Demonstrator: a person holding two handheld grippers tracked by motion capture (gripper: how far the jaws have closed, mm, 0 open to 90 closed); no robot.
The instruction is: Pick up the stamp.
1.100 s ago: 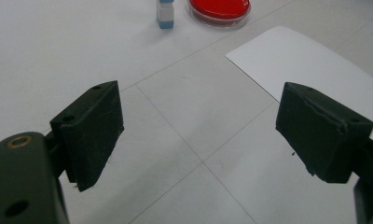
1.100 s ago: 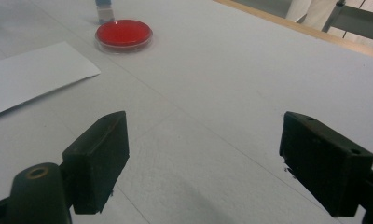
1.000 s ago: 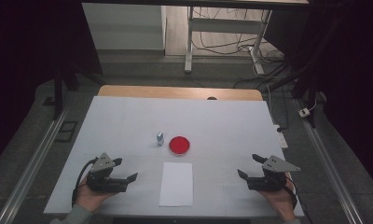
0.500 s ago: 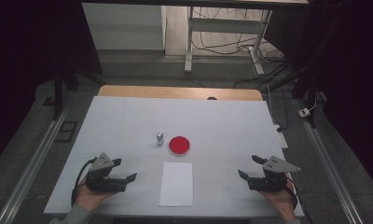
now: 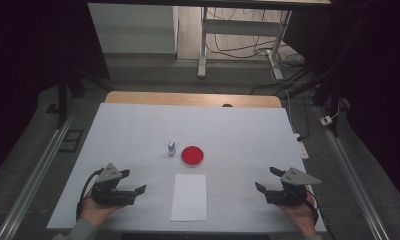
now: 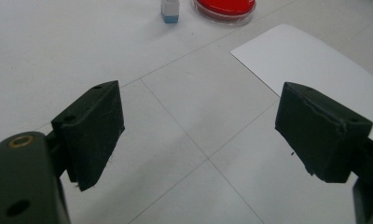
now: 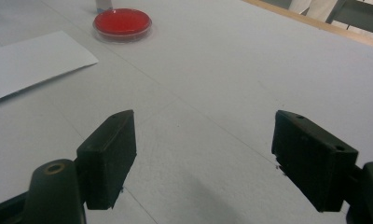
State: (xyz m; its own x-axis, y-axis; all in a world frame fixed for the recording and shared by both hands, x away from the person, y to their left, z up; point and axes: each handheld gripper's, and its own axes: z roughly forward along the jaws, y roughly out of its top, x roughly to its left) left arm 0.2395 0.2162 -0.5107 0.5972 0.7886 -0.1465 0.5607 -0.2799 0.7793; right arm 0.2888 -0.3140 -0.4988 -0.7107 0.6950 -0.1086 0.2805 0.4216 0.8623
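Observation:
A round red dish lies near the middle of the white table. Just left of it stands a small white-and-blue bottle. A white sheet of paper lies in front of the dish. My left gripper rests at the near left, open and holding nothing, jaws pointing right toward the paper. At the near right my right gripper is open too, nothing between its jaws.
The table's far edge shows a wooden strip. Beyond it stand a white table frame and loose cables on the floor. Metal rails run along both sides of the table.

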